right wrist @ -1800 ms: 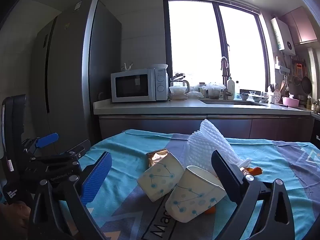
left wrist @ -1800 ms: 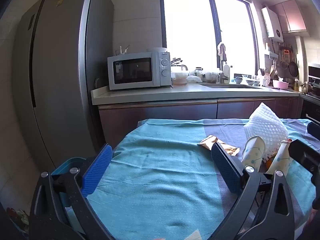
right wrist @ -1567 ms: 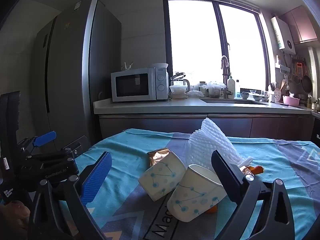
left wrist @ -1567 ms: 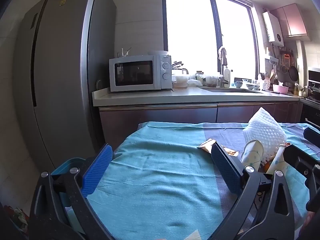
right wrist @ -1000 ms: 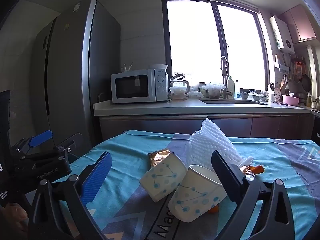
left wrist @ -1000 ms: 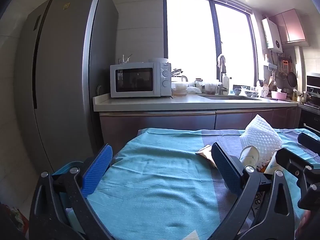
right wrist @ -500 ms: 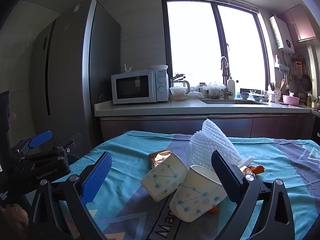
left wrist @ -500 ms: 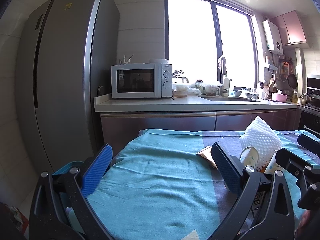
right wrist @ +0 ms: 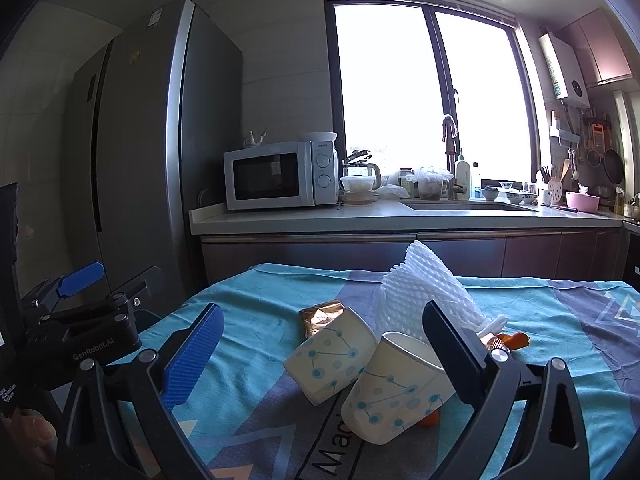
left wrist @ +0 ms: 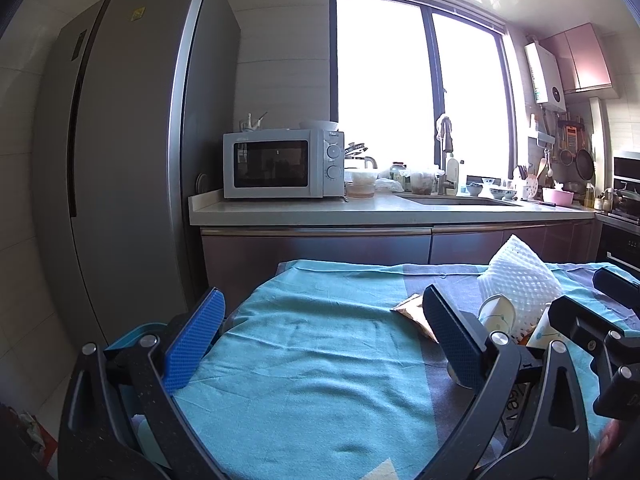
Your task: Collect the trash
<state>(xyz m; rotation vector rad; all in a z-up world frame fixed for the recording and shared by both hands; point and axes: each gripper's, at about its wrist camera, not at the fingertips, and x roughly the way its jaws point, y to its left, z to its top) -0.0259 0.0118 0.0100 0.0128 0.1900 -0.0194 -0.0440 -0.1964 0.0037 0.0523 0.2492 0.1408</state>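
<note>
Left claw [left wrist: 320,338] slightly higher, level.

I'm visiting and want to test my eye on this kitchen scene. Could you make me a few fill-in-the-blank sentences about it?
1. Two dotted paper cups lie on their ____ on the tablecloth.
2. Behind the cups stands a white foam ____.
3. On the counter beside the fridge sits a ____.
4. The jaws of both the left gripper and the right gripper are ____.

Missing words: sides; net; microwave; open

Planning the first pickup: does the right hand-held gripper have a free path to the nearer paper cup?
Probably yes: the right hand-held gripper is open, and the nearer paper cup lies on its side just ahead with nothing between.
</note>
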